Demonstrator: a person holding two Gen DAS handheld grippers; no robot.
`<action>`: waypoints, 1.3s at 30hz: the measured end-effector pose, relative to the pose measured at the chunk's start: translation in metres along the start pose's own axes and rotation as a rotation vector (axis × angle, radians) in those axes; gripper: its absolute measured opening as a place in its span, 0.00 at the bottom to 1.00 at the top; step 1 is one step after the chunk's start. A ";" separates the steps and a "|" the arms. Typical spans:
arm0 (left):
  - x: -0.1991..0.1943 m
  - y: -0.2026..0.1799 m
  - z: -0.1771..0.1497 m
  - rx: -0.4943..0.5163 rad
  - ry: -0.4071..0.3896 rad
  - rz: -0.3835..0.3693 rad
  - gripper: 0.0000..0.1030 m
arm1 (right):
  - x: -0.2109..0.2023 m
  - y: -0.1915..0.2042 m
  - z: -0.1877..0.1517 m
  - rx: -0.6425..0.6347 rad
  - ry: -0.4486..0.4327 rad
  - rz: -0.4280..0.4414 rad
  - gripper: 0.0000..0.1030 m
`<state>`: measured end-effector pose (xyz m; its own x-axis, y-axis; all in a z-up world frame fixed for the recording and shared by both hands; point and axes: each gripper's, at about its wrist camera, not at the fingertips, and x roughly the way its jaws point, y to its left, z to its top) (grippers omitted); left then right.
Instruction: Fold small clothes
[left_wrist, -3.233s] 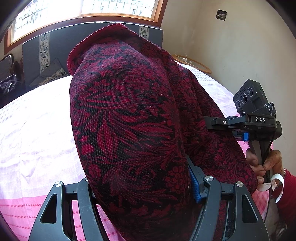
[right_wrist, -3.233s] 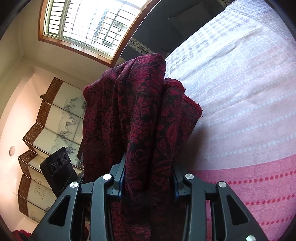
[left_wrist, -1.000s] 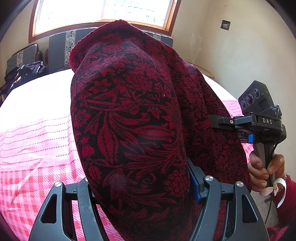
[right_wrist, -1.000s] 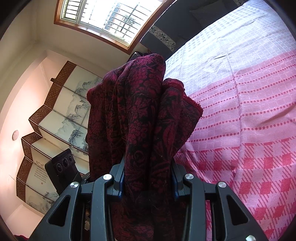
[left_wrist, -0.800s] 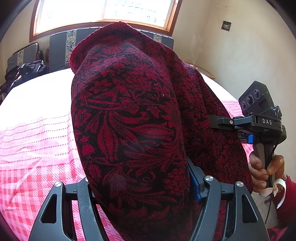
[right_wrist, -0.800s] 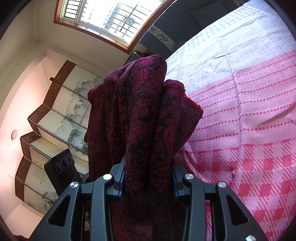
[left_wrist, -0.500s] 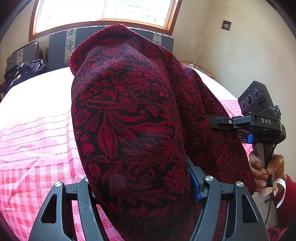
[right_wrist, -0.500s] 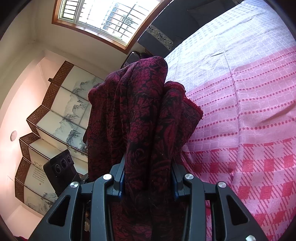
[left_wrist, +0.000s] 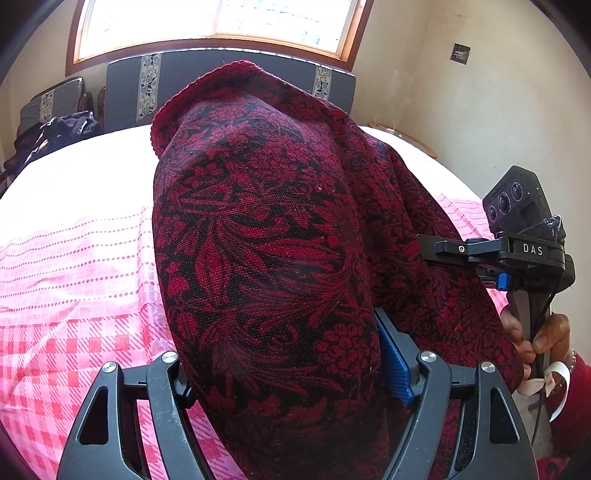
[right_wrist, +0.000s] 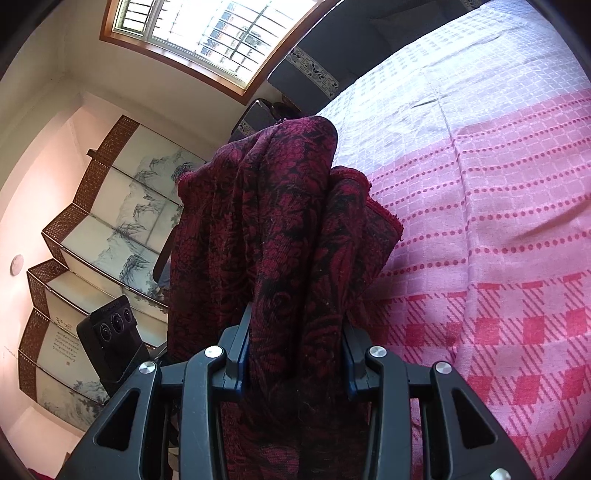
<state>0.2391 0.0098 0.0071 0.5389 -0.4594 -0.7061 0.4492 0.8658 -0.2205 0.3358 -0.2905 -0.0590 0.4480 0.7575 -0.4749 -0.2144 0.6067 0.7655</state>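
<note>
Clearance: bed surface open
Red cloth (left_wrist: 266, 258) blocks forward passage; bedspread (right_wrist: 498, 221) lies bare right; folding screen (right_wrist: 103, 236) stands left.

cloth (left_wrist: 266, 258): dark red, black floral weave | bedspread (left_wrist: 74, 280): pink-white, red dots and checks | grippers (left_wrist: 284, 373) (right_wrist: 295, 350): black, blue pads | screen (right_wrist: 110, 229): pale ink landscape, brown border | headboard (left_wrist: 177, 77): grey, apparently patterned bands

Red garment (right_wrist: 280, 236) between fingers (right_wrist: 240, 343)
</note>
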 end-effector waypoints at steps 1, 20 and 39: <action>-0.001 0.000 -0.002 -0.002 -0.006 0.006 0.78 | 0.000 0.003 -0.001 -0.007 -0.001 -0.009 0.35; -0.056 -0.044 -0.032 0.119 -0.239 0.394 0.97 | -0.048 0.122 -0.081 -0.335 -0.274 -0.320 0.62; -0.127 -0.077 -0.034 0.029 -0.428 0.458 1.00 | -0.081 0.198 -0.155 -0.516 -0.449 -0.454 0.91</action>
<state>0.1117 0.0086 0.0910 0.9161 -0.0867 -0.3915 0.1209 0.9906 0.0636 0.1226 -0.1943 0.0634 0.8685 0.3088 -0.3878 -0.2513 0.9486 0.1926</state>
